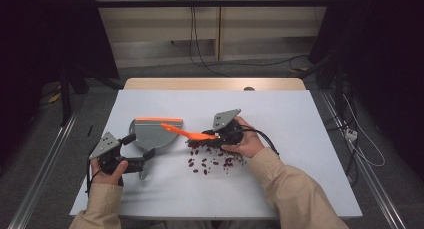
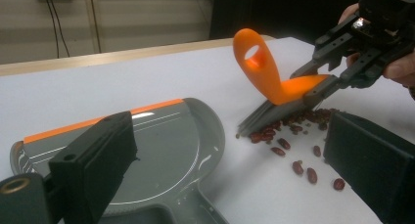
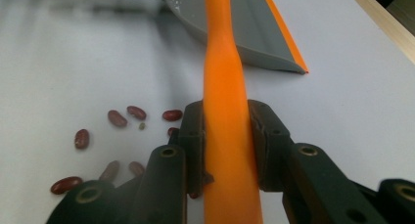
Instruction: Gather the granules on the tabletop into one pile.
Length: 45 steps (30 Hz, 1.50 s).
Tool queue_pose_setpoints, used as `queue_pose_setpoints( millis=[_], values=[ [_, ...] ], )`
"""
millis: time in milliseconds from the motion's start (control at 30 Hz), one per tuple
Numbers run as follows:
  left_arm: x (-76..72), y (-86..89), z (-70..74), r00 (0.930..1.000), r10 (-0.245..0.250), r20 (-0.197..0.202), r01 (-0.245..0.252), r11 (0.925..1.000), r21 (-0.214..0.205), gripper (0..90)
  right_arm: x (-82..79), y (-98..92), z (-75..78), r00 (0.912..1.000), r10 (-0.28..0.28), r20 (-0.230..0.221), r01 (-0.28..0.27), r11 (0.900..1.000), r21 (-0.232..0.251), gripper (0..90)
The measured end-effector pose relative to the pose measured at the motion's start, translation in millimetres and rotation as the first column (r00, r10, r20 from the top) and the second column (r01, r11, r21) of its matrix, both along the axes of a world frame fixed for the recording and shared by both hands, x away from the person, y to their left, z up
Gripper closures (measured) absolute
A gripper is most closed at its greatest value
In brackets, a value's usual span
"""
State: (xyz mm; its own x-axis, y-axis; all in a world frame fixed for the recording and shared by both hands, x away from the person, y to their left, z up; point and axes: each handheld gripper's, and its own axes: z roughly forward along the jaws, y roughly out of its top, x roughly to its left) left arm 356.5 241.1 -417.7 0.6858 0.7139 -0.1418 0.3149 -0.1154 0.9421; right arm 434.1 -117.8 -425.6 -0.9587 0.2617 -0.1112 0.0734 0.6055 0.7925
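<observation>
**Brush over the beans, dustpan held alongside**

The right gripper (image 1: 216,137) is clenched on the orange handle of a small brush (image 2: 274,84); in the right gripper view the handle (image 3: 226,111) runs straight up between the two pads, which press on it from both sides. In the left gripper view the brush's grey bristles (image 2: 266,115) point down and touch the table (image 1: 280,184) at the edge of a scatter of red beans (image 1: 212,161). The looped end of the handle rises up and away from the gripper, toward the dustpan.

The grey dustpan (image 1: 152,134) lies flat on the table, left of the beans and just beside them. Its orange lip (image 1: 159,120) is on the far side.

The left gripper (image 1: 145,159) is at the dustpan's handle (image 1: 144,172), at the pan's near end. In the left gripper view its jaws stand on either side of that handle, but whether the pads press on it I cannot tell.

Most beans lie below and right of the bristles, some loose toward the person's side.
</observation>
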Motion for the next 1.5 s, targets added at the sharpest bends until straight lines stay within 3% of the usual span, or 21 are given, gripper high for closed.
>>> queue_pose_setpoints(
  millis=[200,400,467,567,700,733,800,1067,1333,1500],
  values=[
    [0.0,0.5,0.4,1.0000,0.000,0.004,0.000,1.0000,0.004,5.1,-7.5,-2.8,4.0,0.9998,-0.009,0.016,0.008,0.9999,0.006,71.3],
    [0.3,-0.2,0.3,1.0000,0.000,0.003,0.000,1.0000,0.002,5.1,3.6,-3.9,12.0,0.9974,-0.062,0.038,0.059,0.9952,0.078,71.3],
    [0.7,-0.5,-0.1,1.0000,0.000,0.001,0.000,1.0000,0.003,5.1,5.9,-2.1,12.6,0.9973,-0.064,0.036,0.061,0.9949,0.081,71.3],
    [1.1,0.1,-0.3,1.0000,0.001,-0.001,-0.001,1.0000,0.007,5.1,14.8,10.6,10.5,0.9963,-0.067,0.055,0.064,0.9968,0.047,71.3],
    [0.9,1.0,-0.3,1.0000,0.003,0.001,-0.003,1.0000,0.000,5.1,20.0,24.0,-0.9,0.9987,-0.039,0.034,0.038,0.9989,0.029,71.3],
    [0.9,1.0,-0.3,1.0000,0.003,0.001,-0.003,1.0000,0.000,5.1,19.5,25.9,-2.0,0.9995,-0.021,0.023,0.020,0.9990,0.041,71.3],
    [1.0,1.9,-0.8,1.0000,0.003,0.000,-0.003,1.0000,0.002,5.0,16.1,27.9,-0.7,0.9997,-0.001,0.026,0.001,0.9998,0.019,71.3],
    [0.8,1.4,-0.3,1.0000,0.002,0.002,-0.002,1.0000,0.003,5.1,-0.2,16.6,3.4,0.9973,0.073,-0.005,-0.073,0.9973,0.000,71.2],
    [0.1,0.9,0.5,1.0000,0.007,0.005,-0.007,1.0000,0.001,5.0,-12.8,1.4,7.2,0.9982,0.060,-0.002,-0.060,0.9982,0.004,71.3],
    [0.5,0.9,0.3,1.0000,0.007,0.006,-0.007,1.0000,0.004,5.1,-9.9,-10.1,16.2,0.9992,-0.038,-0.012,0.039,0.9923,0.117,71.3]
  ],
)
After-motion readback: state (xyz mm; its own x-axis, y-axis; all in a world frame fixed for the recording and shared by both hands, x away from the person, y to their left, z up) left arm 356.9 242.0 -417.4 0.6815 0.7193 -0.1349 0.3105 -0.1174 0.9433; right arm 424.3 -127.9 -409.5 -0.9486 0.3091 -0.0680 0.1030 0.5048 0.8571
